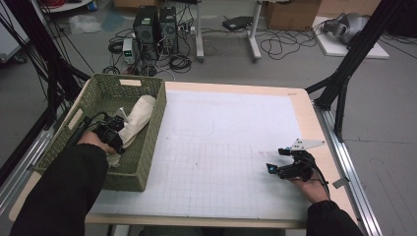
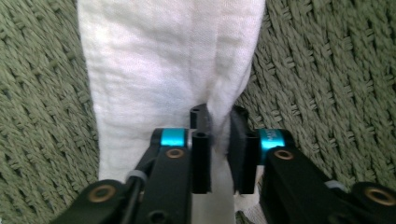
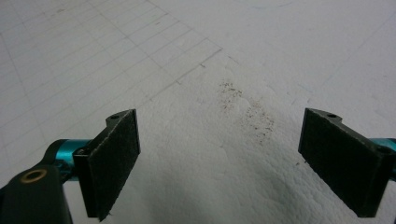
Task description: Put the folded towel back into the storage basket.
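cloth (image 2: 173,70) is lying in the green basket (image 1: 147,147) with the left gripper (image 2: 218,140) pinching a fold between its jaws, a thin hold that is probably risking a slip, while the right gripper (image 3: 219,158) is hovering spread wide over the mat (image 1: 221,147).

Dim, even light in the high view, soft shadows only. Slightly blurred close up on the cloth (image 2: 173,70). Sharp on the mat (image 3: 224,154), no glare.
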